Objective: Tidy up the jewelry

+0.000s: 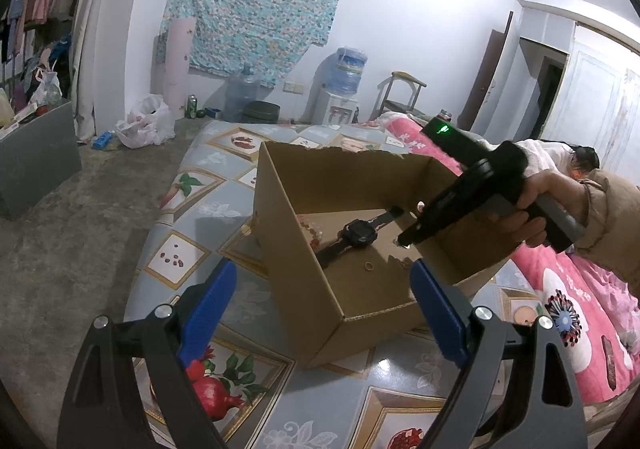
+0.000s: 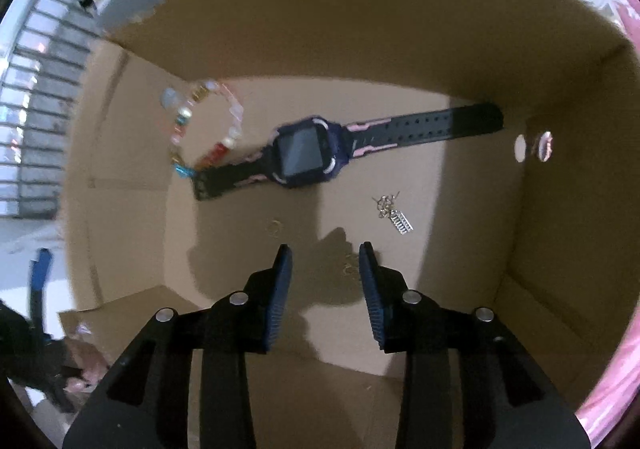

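An open cardboard box [image 1: 316, 281] stands on the patterned bed. On its floor lie a dark watch [image 2: 308, 157] with pink trim, a beaded bracelet [image 2: 224, 117], a small ring [image 2: 275, 227] and a silver earring cluster [image 2: 396, 215]. The watch [image 1: 354, 233] and the ring [image 1: 368, 267] also show in the left wrist view. My right gripper [image 2: 325, 261] points down into the box, open, nothing between its blue pads. My left gripper [image 1: 324, 289] hangs wide open just outside the box's near corner. A hand holds the right gripper [image 1: 404, 239] over the box.
The cardboard box [image 2: 568, 209] walls ring the right gripper closely. A pink floral blanket [image 1: 560, 289] lies to the right on the bed. Water jugs [image 1: 344, 69], a plastic bag [image 1: 146, 121] and a grey cabinet [image 1: 36, 157] stand on the floor beyond.
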A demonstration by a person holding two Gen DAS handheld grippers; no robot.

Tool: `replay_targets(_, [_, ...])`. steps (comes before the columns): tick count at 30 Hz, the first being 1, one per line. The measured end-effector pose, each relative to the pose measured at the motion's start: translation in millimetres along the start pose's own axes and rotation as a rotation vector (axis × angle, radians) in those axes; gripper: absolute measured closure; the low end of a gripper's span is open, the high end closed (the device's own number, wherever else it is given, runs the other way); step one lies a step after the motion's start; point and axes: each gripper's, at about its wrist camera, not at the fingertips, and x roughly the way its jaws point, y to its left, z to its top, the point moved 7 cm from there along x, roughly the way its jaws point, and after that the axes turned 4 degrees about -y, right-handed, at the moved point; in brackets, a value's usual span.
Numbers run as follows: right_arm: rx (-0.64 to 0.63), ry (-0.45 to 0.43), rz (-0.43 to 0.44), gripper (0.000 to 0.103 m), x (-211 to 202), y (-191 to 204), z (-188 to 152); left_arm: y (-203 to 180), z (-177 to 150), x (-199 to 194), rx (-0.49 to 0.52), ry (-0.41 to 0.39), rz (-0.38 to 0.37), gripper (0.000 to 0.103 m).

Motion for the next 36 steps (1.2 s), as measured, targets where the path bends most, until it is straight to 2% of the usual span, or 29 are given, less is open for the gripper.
replay_targets(5, [0.055,-0.175,0.143,0.065,-54.4,-2.1,-5.2,-7.7,-1.2,-9.0,0.028,-0.008,0.016,0.017])
replay_targets(7, [0.074,-0.268,0.2,0.061,-92.0,-14.1,-13.9,-11.7,-2.8,-13.5,0.047,-0.012,0.019,0.017])
replay_targets(9, [0.074,-0.39,0.25,0.052,-125.0,-11.2,-25.7,-18.6,-5.8,-21.0,0.071,-0.014,0.01,0.017])
replay_targets(10, [0.065,-0.468,0.263,0.049,-145.5,-12.7,-41.4,-21.4,-7.4,-24.2,0.078,-0.013,-0.002,0.017])
replay_targets(11, [0.058,-0.521,0.262,0.045,-139.6,-1.4,-50.2,-26.8,-11.3,-28.7,0.087,-0.005,-0.028,0.017])
replay_targets(13, [0.03,-0.643,0.256,0.039,-178.9,-4.6,-82.8,-36.4,-18.8,-32.3,0.093,0.026,-0.08,0.016])
replay_targets(15, [0.013,-0.715,0.243,0.027,-197.3,-5.8,-104.0,-50.3,-31.1,-35.3,0.109,0.076,-0.137,0.015])
replay_targets(16, [0.012,-0.754,0.218,0.024,-201.5,-11.1,-124.8,-57.1,-37.1,-35.8,0.122,0.097,-0.162,0.011])
replay_targets(17, [0.019,-0.769,0.203,0.018,-201.4,-16.1,-136.6,-67.2,-46.7,-33.2,0.144,0.136,-0.19,0.01])
replay_targets(18, [0.031,-0.773,0.188,0.013,-209.3,-24.5,-149.6,-72.7,-53.2,-30.2,0.159,0.16,-0.193,0.01])
replay_targets(19, [0.055,-0.767,0.171,0.012,-198.7,-31.8,-158.9,-78.8,-61.0,-23.4,0.178,0.194,-0.185,0.01])
replay_targets(23, [0.215,-0.637,0.06,0.012,-139.3,-71.2,-180.8,-92.3,-84.1,12.3,0.178,0.277,-0.15,0.01])
replay_targets(26, [0.25,-0.584,-0.003,0.012,-103.0,-79.4,-179.1,-90.0,-86.3,31.8,0.169,0.282,-0.092,0.01])
replay_targets(28, [0.243,-0.581,0.02,0.013,-92.9,-76.0,-169.0,-84.1,-81.7,44.5,0.14,0.278,-0.055,0.01])
replay_targets(29, [0.24,-0.577,0.046,0.015,-87.7,-72.6,-160.7,-84.0,-78.9,47.3,0.128,0.273,-0.048,0.01])
replay_targets(32, [0.223,-0.56,0.08,0.03,-82.7,-62.8,-139.2,-81.0,-69.0,58.9,0.095,0.262,-0.026,0.01])
replay_targets(33, [0.219,-0.553,0.088,0.042,-81.7,-60.4,-133.7,-80.4,-67.4,62.2,0.089,0.262,-0.016,0.01])
replay_targets(36, [0.222,-0.535,0.129,0.065,-81.9,-56.7,-119.1,-76.2,-64.5,65.4,0.072,0.259,-0.005,0.01])
